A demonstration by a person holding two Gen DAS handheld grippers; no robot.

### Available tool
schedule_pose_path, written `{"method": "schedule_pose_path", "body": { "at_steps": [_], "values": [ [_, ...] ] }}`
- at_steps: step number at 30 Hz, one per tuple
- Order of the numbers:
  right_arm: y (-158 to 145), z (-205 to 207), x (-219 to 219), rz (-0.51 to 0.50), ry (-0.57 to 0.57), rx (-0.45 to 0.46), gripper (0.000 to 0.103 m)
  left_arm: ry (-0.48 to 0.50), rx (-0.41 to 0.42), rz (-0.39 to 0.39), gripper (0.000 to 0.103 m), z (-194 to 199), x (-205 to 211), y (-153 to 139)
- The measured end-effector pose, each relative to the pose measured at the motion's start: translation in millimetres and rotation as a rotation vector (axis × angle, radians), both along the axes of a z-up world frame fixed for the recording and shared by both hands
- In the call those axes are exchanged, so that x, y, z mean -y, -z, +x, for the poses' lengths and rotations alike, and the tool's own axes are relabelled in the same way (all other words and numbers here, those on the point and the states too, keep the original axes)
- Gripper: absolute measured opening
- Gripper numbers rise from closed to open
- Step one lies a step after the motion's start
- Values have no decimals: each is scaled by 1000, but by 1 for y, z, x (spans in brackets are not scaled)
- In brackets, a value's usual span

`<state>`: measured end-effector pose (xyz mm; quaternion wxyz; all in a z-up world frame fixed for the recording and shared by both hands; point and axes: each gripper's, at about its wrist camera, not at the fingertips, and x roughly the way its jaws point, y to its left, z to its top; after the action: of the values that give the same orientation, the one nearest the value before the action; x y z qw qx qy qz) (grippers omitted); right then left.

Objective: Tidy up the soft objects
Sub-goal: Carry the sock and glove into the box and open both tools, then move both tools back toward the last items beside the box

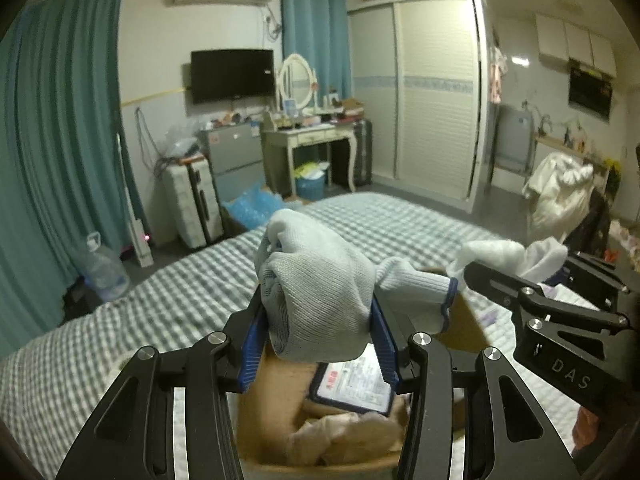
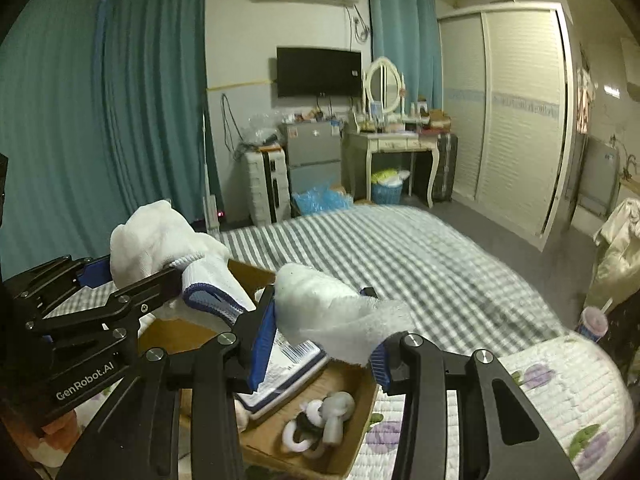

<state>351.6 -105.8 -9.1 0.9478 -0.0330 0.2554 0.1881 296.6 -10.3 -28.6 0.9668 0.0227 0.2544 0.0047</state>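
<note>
Above the open brown cardboard box (image 1: 460,328) on the bed, our left claw (image 1: 318,320) pinches a bunched grey knit glove (image 1: 316,280); our right claw (image 2: 324,330) pinches a white fleecy sock (image 2: 332,312). Either loose grip could let dangling cloth snag the box's rim.

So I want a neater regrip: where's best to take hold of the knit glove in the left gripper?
Probably the ribbed cuff of the knit glove, approached from its blue-trimmed open end: it juts sideways, flat and free, while the left gripper clamps the bunched body.

Box (image 1: 276,400) floor mostly hidden behind glove (image 1: 320,292); label (image 1: 356,380) text blurred; rings (image 2: 316,420) in box unidentifiable.
</note>
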Motion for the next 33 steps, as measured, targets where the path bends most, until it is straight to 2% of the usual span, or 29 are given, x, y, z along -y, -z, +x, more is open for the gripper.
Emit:
{"method": "schedule_pose_path", "body": {
  "at_steps": [3,7,11,13,14,15,16,19,23,27,30,33],
  "values": [
    [25,19,2,-8,11,-36,40,16,-20,48,46,7,8,17],
    [51,29,12,25,14,-84,40,28,-29,66,48,9,15,29],
    [55,32,18,41,1,-91,41,27,-57,78,58,10,19,31],
    [51,29,21,61,17,-81,48,11,-55,94,66,12,21,25],
    [47,28,24,70,24,-73,58,5,-44,104,77,9,22,21],
    [44,26,26,76,28,-69,66,3,-29,107,83,5,22,17],
    [40,23,28,84,27,-63,67,-1,-16,106,89,1,22,12],
    [24,11,30,79,38,-44,68,-8,11,107,89,-16,19,-7],
    [-11,-19,32,53,40,-8,68,-23,64,111,90,-55,18,-49],
    [-64,-64,37,39,48,64,74,-38,102,90,90,-94,13,-87],
    [-107,-102,44,40,49,107,77,-59,144,104,93,-131,9,-117],
    [-138,-136,51,44,41,138,83,-78,176,105,93,-165,3,-139]
  ]
}}
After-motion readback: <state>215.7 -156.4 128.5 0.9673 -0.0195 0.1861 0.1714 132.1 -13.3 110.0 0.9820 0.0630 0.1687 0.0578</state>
